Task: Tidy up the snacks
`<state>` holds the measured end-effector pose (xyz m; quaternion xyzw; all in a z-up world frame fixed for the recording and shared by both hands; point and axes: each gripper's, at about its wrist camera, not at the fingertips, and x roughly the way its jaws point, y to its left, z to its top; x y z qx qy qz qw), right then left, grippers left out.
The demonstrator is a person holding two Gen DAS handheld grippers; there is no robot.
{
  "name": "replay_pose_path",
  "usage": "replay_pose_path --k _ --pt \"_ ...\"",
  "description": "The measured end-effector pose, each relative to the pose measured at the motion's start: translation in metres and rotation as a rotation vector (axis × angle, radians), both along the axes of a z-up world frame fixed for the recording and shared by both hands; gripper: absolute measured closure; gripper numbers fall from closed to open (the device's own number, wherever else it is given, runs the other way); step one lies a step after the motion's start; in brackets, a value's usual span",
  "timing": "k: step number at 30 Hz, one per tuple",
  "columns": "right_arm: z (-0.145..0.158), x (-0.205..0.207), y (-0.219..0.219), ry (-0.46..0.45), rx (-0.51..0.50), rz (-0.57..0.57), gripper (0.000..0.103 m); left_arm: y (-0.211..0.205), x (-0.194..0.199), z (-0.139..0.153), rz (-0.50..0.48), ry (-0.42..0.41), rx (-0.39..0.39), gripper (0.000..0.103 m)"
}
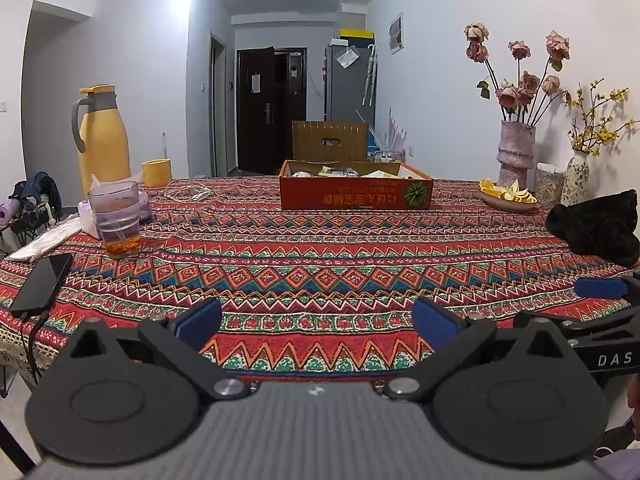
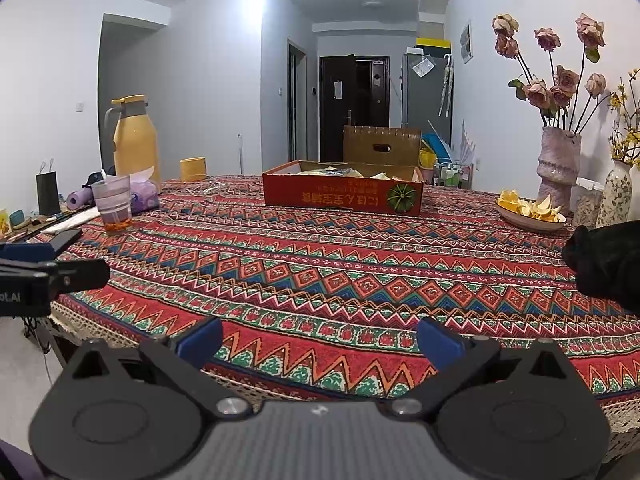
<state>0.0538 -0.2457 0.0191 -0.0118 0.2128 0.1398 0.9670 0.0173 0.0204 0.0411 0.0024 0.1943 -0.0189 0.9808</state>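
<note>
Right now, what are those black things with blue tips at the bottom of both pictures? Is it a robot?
Not a robot. A person holds two grabbing tools, one in each hand, and each tool carries a camera looking forward along its two fingers. So one picture comes from the left gripper and the other from the right gripper. The blue tips are the finger pads. Both grippers are open and hold nothing.

In front lies a table with a patterned tablecloth. At the far side sits a red box with snack packets inside. There is also a yellow jug, a glass, a phone, a plate of yellow peels, a vase of dried roses and a black cloth.
</note>
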Motion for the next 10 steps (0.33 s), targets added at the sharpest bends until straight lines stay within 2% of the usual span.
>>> replay_pose_path --k 10 --pt "-0.0012 -0.0004 -0.0005 -0.001 0.002 0.000 0.000 0.0017 -0.0026 0.0002 -0.001 -0.017 -0.004 0.000"
